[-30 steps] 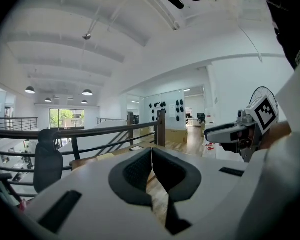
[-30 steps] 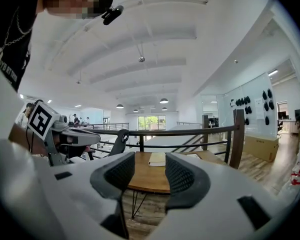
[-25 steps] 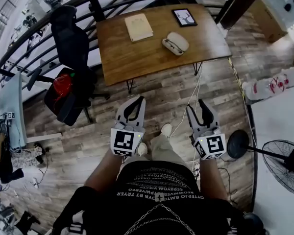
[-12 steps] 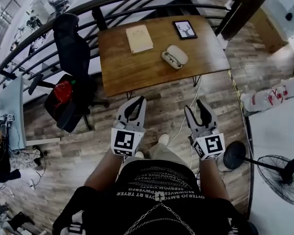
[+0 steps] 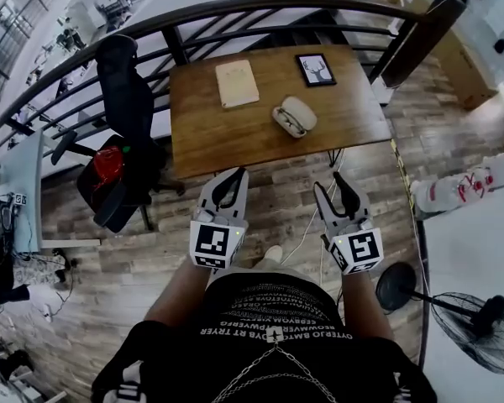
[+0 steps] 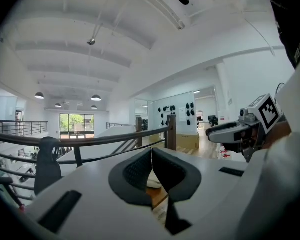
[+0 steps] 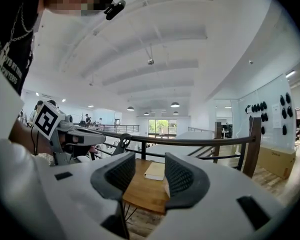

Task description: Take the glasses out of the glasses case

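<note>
while you stand back from the wooden table (image 5: 227, 133), both grippers hang over the plank floor (image 5: 151, 242), well apart from the tabletop. your left gripper (image 5: 238, 175) has its jaws pressed tip to tip w/ nothing between. your right gripper (image 5: 330, 183) has its jaws apart, also empty, w/ the table showing thru the gap. the glasses case (image 5: 294, 116) lies open on the table's right half, pale, nearer you than the notebook (image 5: 237, 83) and the framed picture (image 5: 316, 69); something dark sits in its near half, too small to call. a black chair (image 5: 126, 82) stands at the table's left.
</note>
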`<state>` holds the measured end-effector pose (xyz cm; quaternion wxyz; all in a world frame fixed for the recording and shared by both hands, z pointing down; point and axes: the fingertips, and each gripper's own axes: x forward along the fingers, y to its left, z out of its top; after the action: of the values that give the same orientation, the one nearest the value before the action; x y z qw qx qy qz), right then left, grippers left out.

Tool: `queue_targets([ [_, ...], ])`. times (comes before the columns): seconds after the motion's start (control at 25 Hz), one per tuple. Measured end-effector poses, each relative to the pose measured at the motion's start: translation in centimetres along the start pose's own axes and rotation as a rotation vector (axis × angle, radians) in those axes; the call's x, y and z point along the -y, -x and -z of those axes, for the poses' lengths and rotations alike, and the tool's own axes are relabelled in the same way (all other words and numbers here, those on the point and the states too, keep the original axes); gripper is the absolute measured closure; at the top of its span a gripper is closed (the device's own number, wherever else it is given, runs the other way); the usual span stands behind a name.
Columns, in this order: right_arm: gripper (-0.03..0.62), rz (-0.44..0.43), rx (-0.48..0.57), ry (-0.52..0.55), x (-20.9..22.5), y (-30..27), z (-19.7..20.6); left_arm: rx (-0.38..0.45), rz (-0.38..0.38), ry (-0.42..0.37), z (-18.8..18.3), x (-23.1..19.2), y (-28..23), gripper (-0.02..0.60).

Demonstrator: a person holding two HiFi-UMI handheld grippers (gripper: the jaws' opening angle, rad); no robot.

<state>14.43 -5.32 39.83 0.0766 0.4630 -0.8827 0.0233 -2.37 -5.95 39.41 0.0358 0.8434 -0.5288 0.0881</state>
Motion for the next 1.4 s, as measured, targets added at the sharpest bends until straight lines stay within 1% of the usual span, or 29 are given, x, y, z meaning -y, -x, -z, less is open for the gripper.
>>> queue_targets([
  [0.2,0.421,-0.025,0.006,0.001,1.1,0.0,0.3,0.002,-0.021,-0.009,-0.2,1.0,-0.8,0.552],
  [0.44,0.422,-0.004,0.016,-0.026,2.8,0.7,0.4,-0.003,-0.022,-0.030,-0.8,1.9,-1.4,0.552],
  [0.6,0.422,-0.002,0.016,-0.034,3.0,0.7,0.6,-0.007,-0.019,-0.036,-0.8,1.9,-1.2,0.552],
  [0.8,0.422,0.008,0.004,-0.045,3.5,0.0,1.2,-0.017,-0.013,-0.042,-0.2,1.5,-2.0,0.552],
  [1.04,0.425,0.022,0.010,-0.041,4.3,-1.0,0.8,0.000,0.010,-0.045,-0.7,1.4,-3.5,0.552],
  [1.4,0.425,-0.006,0.010,-0.036,5.5,-4.5,0.2,-0.009,-0.004,-0.045,-1.0,-0.8,-6.4,0.552],
])
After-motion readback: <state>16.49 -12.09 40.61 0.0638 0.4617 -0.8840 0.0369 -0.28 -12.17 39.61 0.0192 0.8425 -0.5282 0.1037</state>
